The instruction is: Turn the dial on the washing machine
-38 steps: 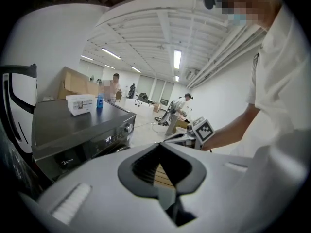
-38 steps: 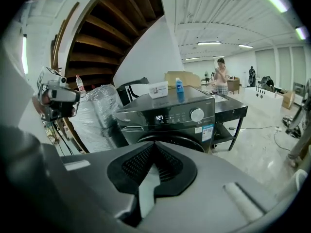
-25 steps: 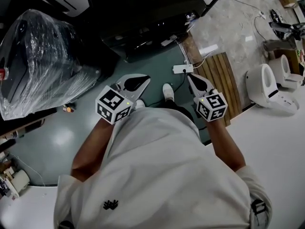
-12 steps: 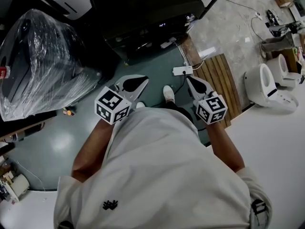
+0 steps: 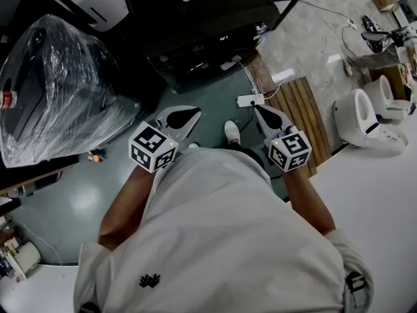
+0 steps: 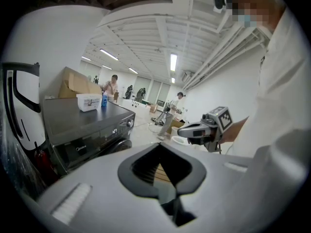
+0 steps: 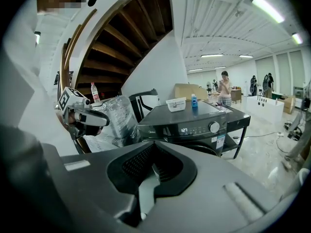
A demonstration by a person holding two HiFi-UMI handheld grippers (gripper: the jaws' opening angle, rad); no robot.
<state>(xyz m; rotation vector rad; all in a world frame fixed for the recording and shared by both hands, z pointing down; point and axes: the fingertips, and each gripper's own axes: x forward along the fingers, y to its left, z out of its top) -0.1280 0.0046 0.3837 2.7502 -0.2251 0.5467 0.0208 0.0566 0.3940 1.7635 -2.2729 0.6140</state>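
The dark washing machine (image 5: pixel 195 28) stands ahead, at the top of the head view. Its round silver dial (image 7: pixel 214 126) sits at the right end of the control panel, beside a lit display; the left gripper view also catches the dial (image 6: pixel 130 123). My left gripper (image 5: pixel 187 115) and right gripper (image 5: pixel 262 109) are held out in front of the body, over the green floor and well short of the machine. Both are shut with nothing between the jaws. In its own view the right gripper (image 7: pixel 154 148) points toward the machine front.
A plastic-wrapped appliance (image 5: pixel 58 83) stands left of the machine. A white box (image 7: pixel 175 104) and a blue bottle (image 7: pixel 194 101) rest on the machine top. A power strip (image 5: pixel 251 100) and a wooden slat mat (image 5: pixel 300 106) lie on the floor; toilets (image 5: pixel 355 113) stand at the right.
The machine and the floor have slid slightly down the head view as the person moves toward the machine. Both grippers stay shut and hold the same pose before the body.
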